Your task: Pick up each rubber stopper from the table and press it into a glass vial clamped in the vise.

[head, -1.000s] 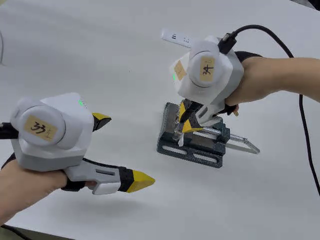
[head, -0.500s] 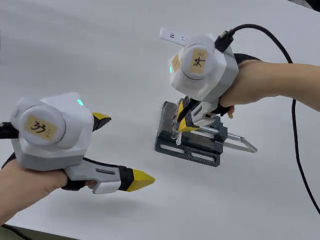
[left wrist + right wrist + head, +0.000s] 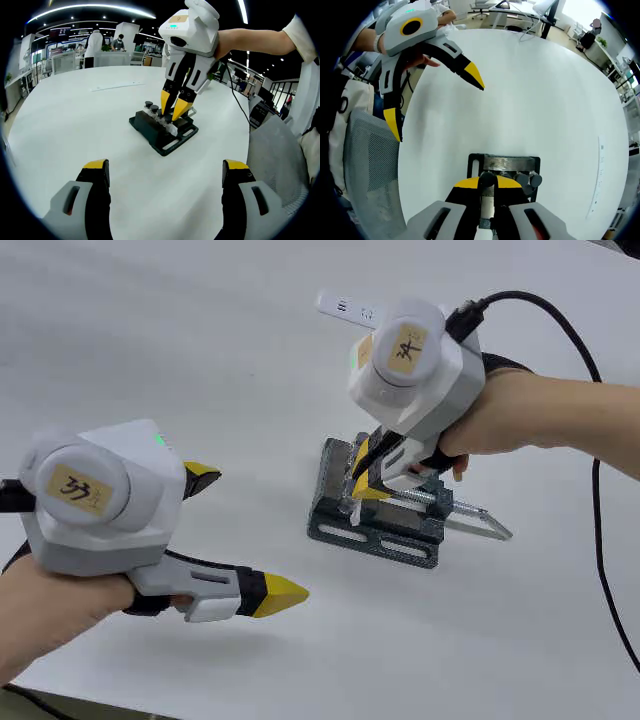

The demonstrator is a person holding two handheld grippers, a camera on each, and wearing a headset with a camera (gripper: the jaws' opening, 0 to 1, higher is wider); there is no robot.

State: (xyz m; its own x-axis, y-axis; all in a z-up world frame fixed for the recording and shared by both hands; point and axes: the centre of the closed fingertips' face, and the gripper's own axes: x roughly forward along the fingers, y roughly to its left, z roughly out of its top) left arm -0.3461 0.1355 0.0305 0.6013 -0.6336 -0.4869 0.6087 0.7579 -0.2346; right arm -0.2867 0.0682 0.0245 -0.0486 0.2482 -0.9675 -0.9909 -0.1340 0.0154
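A dark metal vise (image 3: 385, 540) stands on the white table, with glass vials clamped in its jaws. My right gripper (image 3: 362, 478) reaches down onto the vise from above. Its yellow tips are shut on a black rubber stopper (image 3: 487, 178) sitting on top of a vial. Two more black-stoppered vials (image 3: 529, 179) stand beside it in the vise (image 3: 510, 162). My left gripper (image 3: 245, 537) hovers open at the near left, well away from the vise (image 3: 165, 141), with nothing between its fingers. The left gripper view shows stoppered vials (image 3: 150, 106) beside the right gripper (image 3: 175, 106).
A white strip (image 3: 340, 308) lies on the table beyond the vise. A black cable (image 3: 560, 330) runs from the right gripper off to the right. The vise's screw handle (image 3: 480, 525) sticks out to the right. A mesh chair (image 3: 365, 165) stands by the table's edge.
The right gripper's body has tilted and risen slightly while its tips stayed on the vial in the vise. The left gripper has barely moved.
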